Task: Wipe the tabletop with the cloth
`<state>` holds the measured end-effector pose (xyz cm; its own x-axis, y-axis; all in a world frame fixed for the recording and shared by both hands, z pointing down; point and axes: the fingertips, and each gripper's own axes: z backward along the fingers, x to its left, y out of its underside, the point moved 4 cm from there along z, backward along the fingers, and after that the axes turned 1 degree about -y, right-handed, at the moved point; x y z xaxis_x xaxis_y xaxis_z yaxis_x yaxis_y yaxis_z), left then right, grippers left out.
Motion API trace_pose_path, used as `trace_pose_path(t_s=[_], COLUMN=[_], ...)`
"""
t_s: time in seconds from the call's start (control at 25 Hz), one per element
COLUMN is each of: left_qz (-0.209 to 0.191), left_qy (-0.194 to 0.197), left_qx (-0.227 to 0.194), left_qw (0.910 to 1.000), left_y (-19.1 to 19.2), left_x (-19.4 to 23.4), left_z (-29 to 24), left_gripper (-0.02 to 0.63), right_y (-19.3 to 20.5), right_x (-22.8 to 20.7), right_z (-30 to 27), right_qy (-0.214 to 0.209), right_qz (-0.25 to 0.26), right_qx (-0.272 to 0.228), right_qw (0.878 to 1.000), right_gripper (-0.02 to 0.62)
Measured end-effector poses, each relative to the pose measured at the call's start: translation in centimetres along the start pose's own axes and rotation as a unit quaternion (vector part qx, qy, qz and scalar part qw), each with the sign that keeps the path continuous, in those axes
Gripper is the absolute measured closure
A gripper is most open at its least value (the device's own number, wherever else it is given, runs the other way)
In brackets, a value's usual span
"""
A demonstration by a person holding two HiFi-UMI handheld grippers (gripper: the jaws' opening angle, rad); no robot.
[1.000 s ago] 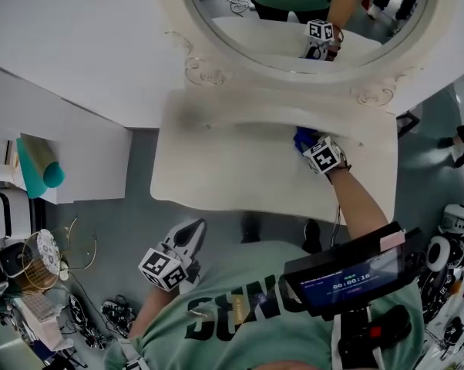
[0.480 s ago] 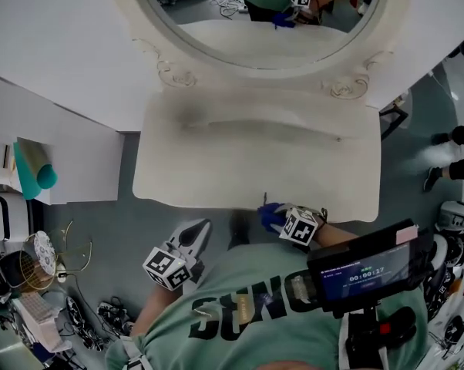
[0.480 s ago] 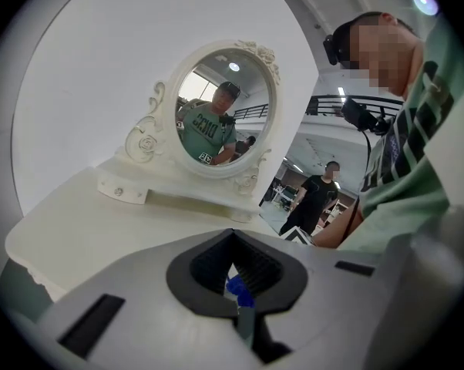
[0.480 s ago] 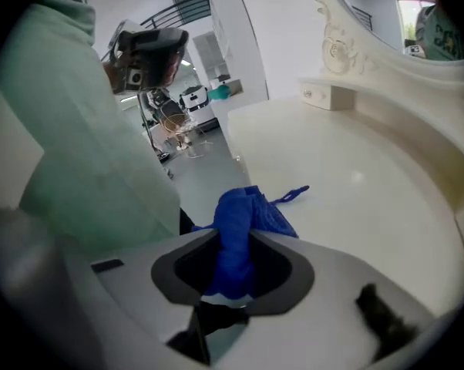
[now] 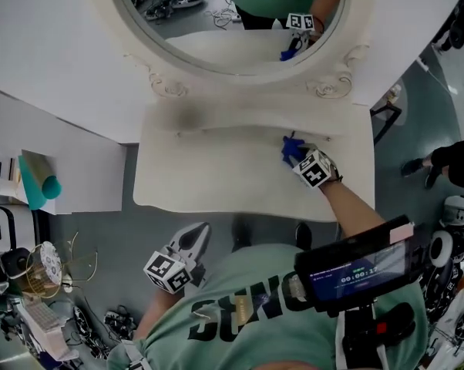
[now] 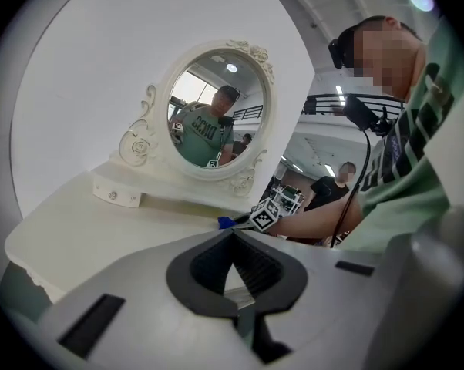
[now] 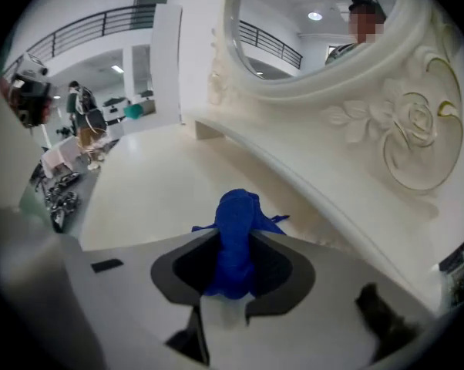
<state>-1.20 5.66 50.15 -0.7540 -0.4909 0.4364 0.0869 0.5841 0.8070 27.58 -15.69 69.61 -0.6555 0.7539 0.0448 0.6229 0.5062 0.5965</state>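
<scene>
The cream tabletop (image 5: 216, 168) of a dressing table lies under an oval mirror (image 5: 232, 14) with a carved frame (image 7: 386, 114). My right gripper (image 5: 296, 156) is over the far right of the top, close to the mirror's base, and is shut on a bunched blue cloth (image 5: 290, 148). In the right gripper view the cloth (image 7: 236, 230) sticks out between the jaws (image 7: 233, 264) above the tabletop (image 7: 155, 183). My left gripper (image 5: 190, 240) hangs below the table's front edge, shut and holding nothing. From the left gripper view (image 6: 233, 241), the cloth (image 6: 226, 223) shows small beyond the jaws.
A white shelf with a teal roll (image 5: 39, 179) stands at the left. Cables and baskets (image 5: 31, 276) clutter the floor at lower left. A person's legs (image 5: 448, 156) show at the right. A screen device (image 5: 355, 272) hangs at my chest.
Half a second ago my right gripper with the cloth was at the table's front edge; it has swept back to the far right by the mirror base. The left gripper has stayed put.
</scene>
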Motion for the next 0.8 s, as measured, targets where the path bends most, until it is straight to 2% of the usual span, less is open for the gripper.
trace_pose_path(t_s=[0.08, 0.16, 0.28, 0.36, 0.48, 0.6, 0.72, 0.8], left_qz=[-0.002, -0.001, 0.0, 0.001, 0.002, 0.002, 0.0, -0.003], left_qy=[-0.004, -0.007, -0.011, -0.011, -0.004, 0.009, 0.025, 0.036], left_qx=[-0.001, 0.0, 0.0, 0.0, -0.004, -0.008, -0.007, -0.005], left_qw=[1.0, 1.0, 0.9999, 0.9999, 1.0, 0.9999, 0.9997, 0.9993], left_y=[-0.2, -0.3, -0.3, -0.3, -0.3, -0.7, -0.8, -0.9], left_x=[0.3, 0.8, 1.4, 1.7, 1.6, 1.2, 0.8, 0.5], left_z=[0.4, 0.6, 1.0, 1.0, 0.6, -0.5, -1.7, -2.6], left_gripper=[0.607, 0.607, 0.607, 0.607, 0.607, 0.607, 0.607, 0.607], right_y=[-0.2, -0.2, -0.2, 0.1, 1.6, 4.7, 8.2, 9.7], right_x=[-2.5, -3.7, -4.5, -4.1, 0.1, 7.8, 15.3, 17.8], right_z=[-1.3, -2.4, -3.0, -3.1, -1.9, 1.5, 4.5, 5.8], right_qy=[0.041, 0.061, 0.065, 0.05, -0.007, -0.084, -0.173, -0.209], right_qz=[-0.004, -0.015, -0.059, -0.071, -0.026, 0.039, 0.052, 0.044], right_qx=[0.014, 0.024, 0.019, 0.022, 0.044, 0.068, 0.08, 0.082], right_qw=[0.999, 0.998, 0.996, 0.996, 0.999, 0.993, 0.98, 0.974], right_gripper=[0.488, 0.486, 0.486, 0.488, 0.489, 0.489, 0.489, 0.488])
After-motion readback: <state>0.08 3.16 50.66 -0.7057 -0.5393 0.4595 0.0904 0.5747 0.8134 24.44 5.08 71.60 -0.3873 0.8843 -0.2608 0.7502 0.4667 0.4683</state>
